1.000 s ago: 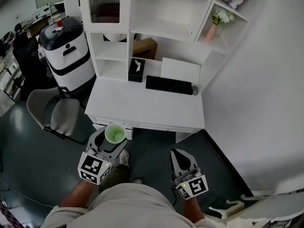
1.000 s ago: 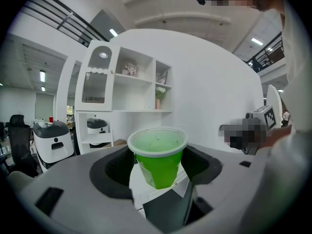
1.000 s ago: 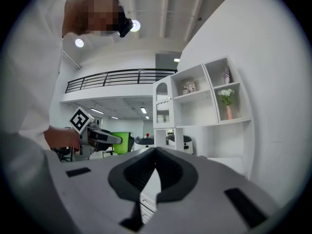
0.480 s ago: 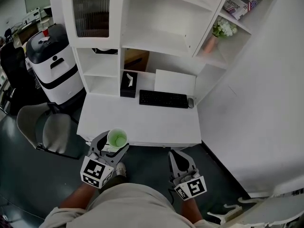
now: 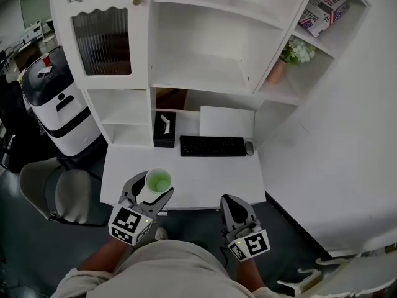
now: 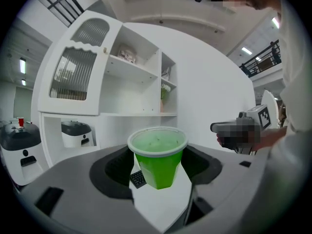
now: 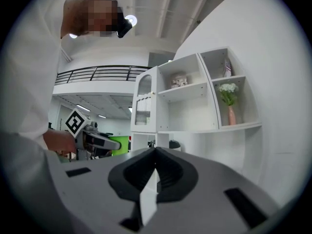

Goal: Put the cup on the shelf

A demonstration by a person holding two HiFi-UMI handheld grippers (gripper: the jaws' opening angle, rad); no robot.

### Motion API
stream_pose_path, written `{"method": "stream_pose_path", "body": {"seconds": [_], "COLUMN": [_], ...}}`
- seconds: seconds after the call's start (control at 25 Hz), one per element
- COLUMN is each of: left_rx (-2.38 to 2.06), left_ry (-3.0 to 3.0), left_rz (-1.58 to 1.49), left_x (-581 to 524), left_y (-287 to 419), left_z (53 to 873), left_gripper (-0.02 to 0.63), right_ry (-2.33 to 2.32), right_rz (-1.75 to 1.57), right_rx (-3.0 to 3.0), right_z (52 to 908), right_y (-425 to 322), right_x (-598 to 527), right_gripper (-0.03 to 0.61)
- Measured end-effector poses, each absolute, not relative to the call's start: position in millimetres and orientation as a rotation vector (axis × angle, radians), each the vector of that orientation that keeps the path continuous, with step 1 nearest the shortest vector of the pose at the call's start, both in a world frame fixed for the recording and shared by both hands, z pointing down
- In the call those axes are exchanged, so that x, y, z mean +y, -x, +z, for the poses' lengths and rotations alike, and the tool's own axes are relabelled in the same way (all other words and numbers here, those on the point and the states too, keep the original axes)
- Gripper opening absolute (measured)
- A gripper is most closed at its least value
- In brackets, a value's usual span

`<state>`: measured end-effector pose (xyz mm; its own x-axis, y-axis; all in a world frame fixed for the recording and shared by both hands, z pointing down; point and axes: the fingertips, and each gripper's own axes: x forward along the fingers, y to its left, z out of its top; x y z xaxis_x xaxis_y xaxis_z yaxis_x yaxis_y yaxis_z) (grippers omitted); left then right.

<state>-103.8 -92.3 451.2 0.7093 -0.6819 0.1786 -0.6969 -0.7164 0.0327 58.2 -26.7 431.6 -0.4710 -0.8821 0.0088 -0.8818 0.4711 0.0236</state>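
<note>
The green cup (image 5: 158, 182) stands upright between the jaws of my left gripper (image 5: 151, 190), which clamp its sides, above the front left edge of the white desk (image 5: 205, 174). My right gripper (image 5: 232, 202) hangs just off the desk's front, jaws together and empty. Farther back lie a keyboard (image 5: 213, 146) and the white shelf unit (image 5: 198, 73).

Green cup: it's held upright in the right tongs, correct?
No. The green cup is held upright in the left tongs, not the right; the left gripper view shows it between them. The right tongs are shut and empty.
</note>
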Motion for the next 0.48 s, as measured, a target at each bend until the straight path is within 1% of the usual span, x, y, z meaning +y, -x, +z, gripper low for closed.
{"method": "stream_pose_path", "body": {"seconds": [0.48], "left_rx": [-1.166], "left_ry": [-2.793], "left_rz": [0.212], "left_x": [-167.3], "left_y": [76.2], "left_z": [447.1], "left_gripper": [0.302], "right_ry": [-1.525], "right_rz": [0.005], "right_rx": [-2.716], "right_z": [436.0], "right_y": [-75.6], "right_x": [-103.7], "right_gripper": [0.005]}}
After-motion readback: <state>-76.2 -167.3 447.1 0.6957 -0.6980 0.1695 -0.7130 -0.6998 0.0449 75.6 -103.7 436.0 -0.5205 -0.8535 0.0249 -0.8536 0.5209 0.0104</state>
